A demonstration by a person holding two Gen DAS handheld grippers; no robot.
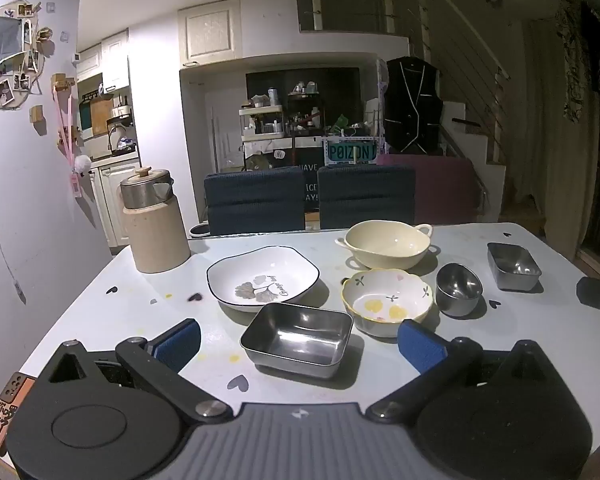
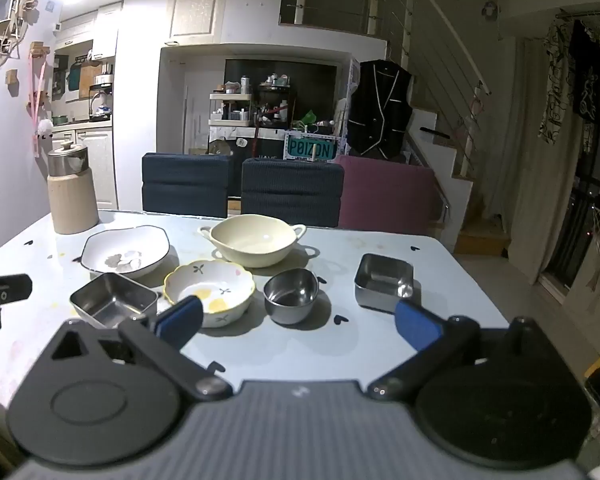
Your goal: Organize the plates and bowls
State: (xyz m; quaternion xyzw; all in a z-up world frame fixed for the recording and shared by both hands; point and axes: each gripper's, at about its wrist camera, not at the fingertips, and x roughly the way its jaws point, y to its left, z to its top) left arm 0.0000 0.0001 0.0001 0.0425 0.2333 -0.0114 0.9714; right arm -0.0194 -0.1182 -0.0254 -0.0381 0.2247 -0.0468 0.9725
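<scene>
Near tray: steel rectangular tray (image 1: 298,336) sits dead ahead of the left gripper (image 1: 298,346), between its spread fingers in view, long axis across the gripper's line. Not touched yet, as far as I can tell.
Left gripper: spread wide, holding nothing.
Right gripper (image 2: 298,322): also spread wide, empty, hovering over bare table (image 2: 284,356).
Round steel bowl (image 2: 291,294): straight ahead of the right gripper, near, nothing in between.
Flower bowl (image 2: 210,290): just left of the round steel bowl; its near edge is behind the right gripper's left finger (image 2: 180,322) in that view.
Far tray: second steel tray (image 2: 384,282) ahead-right of the right gripper, well apart from the first one.
Back row: black-rimmed plate (image 1: 262,278) behind the near tray, cream two-handled bowl (image 1: 386,244) behind the flower bowl.
Key relation: left is nearer the near tray, right is nearer the round bowl and far tray. Judgement: nesting the two trays means carrying one across the flower bowl and round bowl.
Progress: nothing stacked, all six pieces separate on the table.
Off-task: beige canister (image 1: 154,224) at far-left corner, clear of the work.
</scene>
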